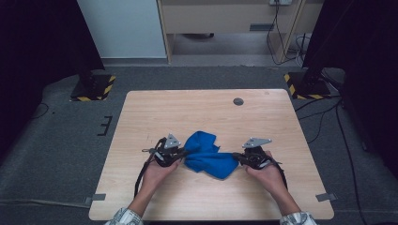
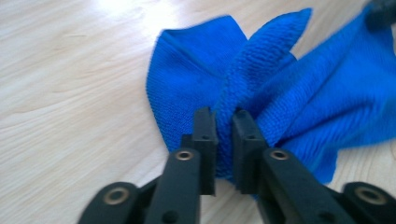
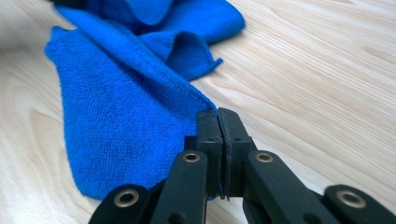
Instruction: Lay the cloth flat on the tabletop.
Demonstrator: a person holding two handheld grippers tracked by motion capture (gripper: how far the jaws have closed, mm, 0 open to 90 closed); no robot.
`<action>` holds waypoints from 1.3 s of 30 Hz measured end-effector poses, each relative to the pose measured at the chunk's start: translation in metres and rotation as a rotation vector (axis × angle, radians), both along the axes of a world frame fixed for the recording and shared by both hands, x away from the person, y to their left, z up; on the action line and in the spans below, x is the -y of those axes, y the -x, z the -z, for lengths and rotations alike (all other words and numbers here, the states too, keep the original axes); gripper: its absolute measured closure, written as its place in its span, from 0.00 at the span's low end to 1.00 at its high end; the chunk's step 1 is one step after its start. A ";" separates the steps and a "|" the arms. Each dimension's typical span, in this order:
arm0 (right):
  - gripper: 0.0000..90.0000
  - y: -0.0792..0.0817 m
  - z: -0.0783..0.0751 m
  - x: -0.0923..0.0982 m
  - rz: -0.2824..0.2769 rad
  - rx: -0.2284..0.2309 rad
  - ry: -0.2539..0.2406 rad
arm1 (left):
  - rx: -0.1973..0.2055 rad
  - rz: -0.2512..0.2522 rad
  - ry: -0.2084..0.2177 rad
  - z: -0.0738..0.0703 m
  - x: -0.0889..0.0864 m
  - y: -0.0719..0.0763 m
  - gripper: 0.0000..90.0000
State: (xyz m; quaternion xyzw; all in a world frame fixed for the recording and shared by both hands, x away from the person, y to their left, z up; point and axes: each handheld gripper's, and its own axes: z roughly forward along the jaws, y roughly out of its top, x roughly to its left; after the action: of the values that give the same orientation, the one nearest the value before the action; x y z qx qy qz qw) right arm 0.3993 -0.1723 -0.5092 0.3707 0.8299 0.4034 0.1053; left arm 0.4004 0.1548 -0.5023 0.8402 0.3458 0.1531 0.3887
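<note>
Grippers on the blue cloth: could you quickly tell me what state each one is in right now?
Left gripper: closed on a fold of the blue cloth.
Right gripper: shut on the cloth's edge.

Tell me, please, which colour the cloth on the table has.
The cloth is plain bright blue, clearest in the left gripper view.

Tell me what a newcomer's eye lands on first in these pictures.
The bright blue cloth stands out, crumpled on the pale wooden table near its middle. The left gripper has a fold of it between its fingers at one end, and the right gripper is clamped on its edge at the other. Dark floor surrounds the table.
</note>
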 end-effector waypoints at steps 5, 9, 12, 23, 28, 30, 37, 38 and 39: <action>0.98 -0.002 -0.001 0.013 0.036 -0.006 0.004 | 0.044 0.026 0.020 -0.006 0.009 0.004 0.68; 0.98 -0.003 -0.001 0.019 0.053 -0.012 0.018 | 0.067 0.046 0.082 -0.016 0.010 0.008 0.59; 0.98 -0.004 0.001 0.022 0.066 -0.014 0.037 | 0.081 0.055 0.098 -0.022 0.011 0.012 0.55; 0.98 -0.005 0.002 0.025 0.074 -0.013 0.041 | 0.106 0.007 0.119 -0.030 0.007 0.000 0.53; 0.98 -0.004 0.003 0.021 0.066 -0.012 0.047 | 0.044 -0.012 0.054 -0.010 0.014 -0.029 0.54; 0.98 -0.004 0.003 0.021 0.063 -0.009 0.043 | 0.023 -0.003 0.024 -0.003 0.018 -0.039 0.54; 0.98 -0.003 0.004 0.021 0.058 -0.009 0.043 | 0.004 -0.017 -0.042 0.012 0.035 -0.063 0.46; 0.98 -0.002 0.004 0.021 0.063 -0.011 0.036 | -0.003 -0.013 -0.072 0.015 0.040 -0.067 0.46; 0.98 -0.002 0.004 0.021 0.062 -0.013 0.035 | -0.003 -0.013 -0.072 0.015 0.040 -0.067 0.46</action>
State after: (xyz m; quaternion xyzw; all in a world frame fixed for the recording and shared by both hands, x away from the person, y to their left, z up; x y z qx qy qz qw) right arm 0.4008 -0.1931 -0.5130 0.3973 0.8255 0.3829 0.1186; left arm 0.4674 0.1152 -0.5172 0.8517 0.3460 0.1667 0.3565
